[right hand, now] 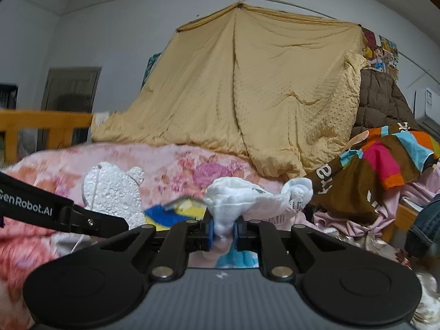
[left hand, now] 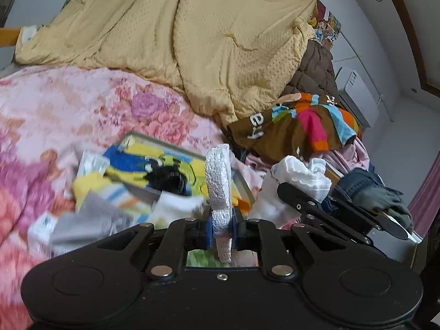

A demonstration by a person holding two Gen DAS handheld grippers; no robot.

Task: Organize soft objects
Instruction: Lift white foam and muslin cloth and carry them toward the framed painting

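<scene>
Landmark: the floral bedspread (left hand: 82,104). Far left of it, a wooden bed rail (right hand: 46,122) with a dark doorway behind. Just above the bedspread's near part, the left gripper (left hand: 222,227) was clamped on a white foam bear cutout (left hand: 218,181), pads pressing both flat faces. In the left wrist view the foam stood edge-on, its long axis running up and away from the fingers; in the right wrist view its flat face showed (right hand: 112,189), with a round ear on top. Beneath it on the bedspread lay a blurred heap of socks (left hand: 115,192) and a yellow-blue picture book (left hand: 165,165).

Right of that, also above the bedspread, the right gripper (right hand: 223,231) was pinched shut on a white cloth bundle (right hand: 247,195), which bulged up and trailed right from the fingers, a printed care label hanging off it. Both hands full, both things off the surface, side by side; neither hand was clearly nearer a drop spot, and no bin or basket was visible.

Behind the bedspread, a tan quilt (left hand: 206,41) draped up the wall. At the bedspread's right end, a striped brown garment (left hand: 297,121) over pink clothes, a brown padded jacket (right hand: 385,101), posters, an air conditioner (left hand: 357,96). Surface soft, cluttered, uneven.
</scene>
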